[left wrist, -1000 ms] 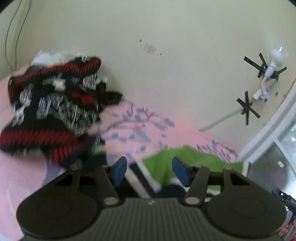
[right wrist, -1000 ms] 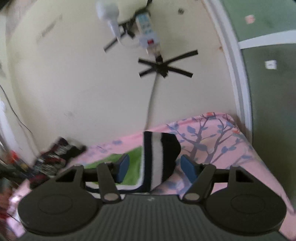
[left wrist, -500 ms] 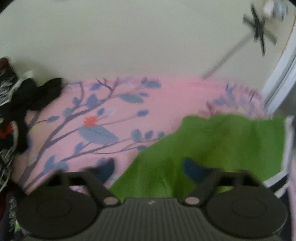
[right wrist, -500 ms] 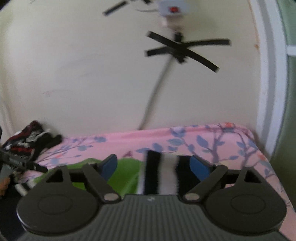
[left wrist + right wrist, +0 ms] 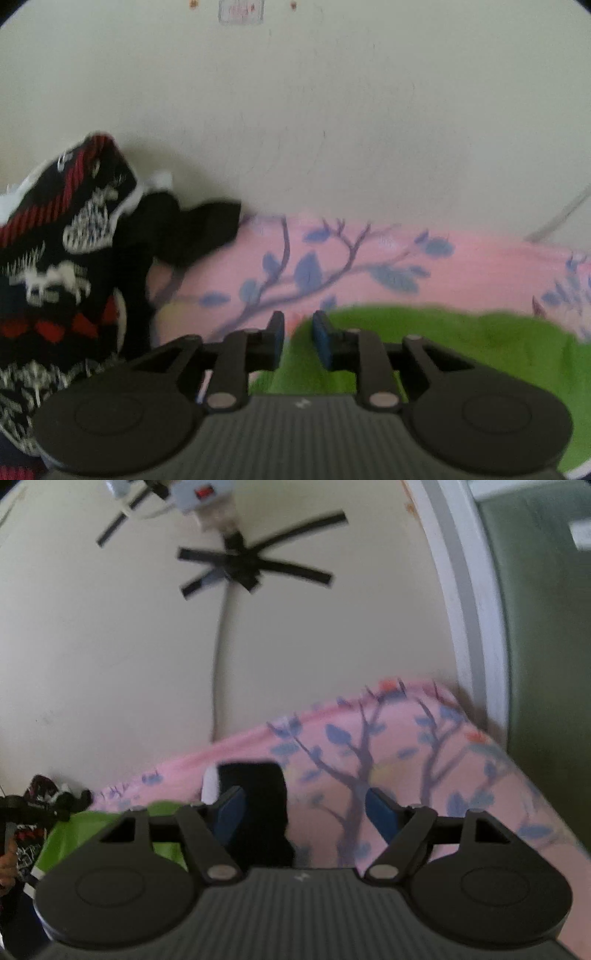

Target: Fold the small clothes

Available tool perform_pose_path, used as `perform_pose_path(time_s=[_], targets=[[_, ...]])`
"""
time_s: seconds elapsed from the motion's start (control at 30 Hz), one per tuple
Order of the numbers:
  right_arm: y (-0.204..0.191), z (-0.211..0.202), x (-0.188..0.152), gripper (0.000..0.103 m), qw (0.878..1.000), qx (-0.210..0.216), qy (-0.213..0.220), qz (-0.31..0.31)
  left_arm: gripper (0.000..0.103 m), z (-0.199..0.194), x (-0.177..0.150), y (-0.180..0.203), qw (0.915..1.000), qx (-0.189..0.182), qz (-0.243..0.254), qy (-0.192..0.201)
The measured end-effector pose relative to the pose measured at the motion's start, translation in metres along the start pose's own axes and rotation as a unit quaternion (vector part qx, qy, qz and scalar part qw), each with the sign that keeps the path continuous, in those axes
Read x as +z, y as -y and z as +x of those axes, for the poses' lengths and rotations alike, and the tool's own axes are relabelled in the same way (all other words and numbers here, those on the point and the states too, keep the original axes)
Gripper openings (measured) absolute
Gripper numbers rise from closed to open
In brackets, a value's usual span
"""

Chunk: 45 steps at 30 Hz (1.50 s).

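A green garment (image 5: 461,343) lies flat on the pink tree-print sheet (image 5: 369,266). My left gripper (image 5: 298,334) is at the garment's left edge, jaws nearly closed with a narrow gap; whether cloth is pinched I cannot tell. In the right wrist view the green garment (image 5: 110,834) shows at lower left with its black-and-white striped sleeve (image 5: 258,805) lying between my right gripper's (image 5: 304,812) wide-open fingers, close to the left one.
A pile of black, red and white patterned clothes (image 5: 62,280) sits at the left against the cream wall. A taped power strip and cable (image 5: 229,565) hang on the wall. The bed's right edge (image 5: 517,768) drops beside a white door frame.
The left gripper's jaws have narrowed from wide open to nearly closed at the green garment's edge. The right gripper has swung right, so the striped sleeve now sits by its left finger.
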State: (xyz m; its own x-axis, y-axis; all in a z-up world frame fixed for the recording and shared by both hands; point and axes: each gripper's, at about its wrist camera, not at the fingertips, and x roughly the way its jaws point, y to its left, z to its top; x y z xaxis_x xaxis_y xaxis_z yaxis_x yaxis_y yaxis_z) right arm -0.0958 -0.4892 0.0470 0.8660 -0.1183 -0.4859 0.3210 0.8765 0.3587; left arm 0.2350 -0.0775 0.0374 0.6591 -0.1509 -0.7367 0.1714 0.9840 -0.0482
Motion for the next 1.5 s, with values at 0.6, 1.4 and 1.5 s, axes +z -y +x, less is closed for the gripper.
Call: perform_pose_path(time_s=[0.6,1.4,1.5], targets=[[-0.147,0.026,-0.019,0.019,0.975,0.186,-0.034,-0.115,0.037,-0.041,-0.083,-0.005,0.9935,-0.092,-0.035,0.057],[-0.114,0.023,-0.024,0.003,0.989,0.078,-0.013,-0.122,0.047,-0.041,-0.085,-0.012,0.9886,-0.128,-0.052,0.06],[-0.087,-0.01,0.002,0.002,0.986,-0.028,0.077,-0.143,0.047,-0.041,-0.085,-0.012,0.9887,-0.127,-0.051,0.06]])
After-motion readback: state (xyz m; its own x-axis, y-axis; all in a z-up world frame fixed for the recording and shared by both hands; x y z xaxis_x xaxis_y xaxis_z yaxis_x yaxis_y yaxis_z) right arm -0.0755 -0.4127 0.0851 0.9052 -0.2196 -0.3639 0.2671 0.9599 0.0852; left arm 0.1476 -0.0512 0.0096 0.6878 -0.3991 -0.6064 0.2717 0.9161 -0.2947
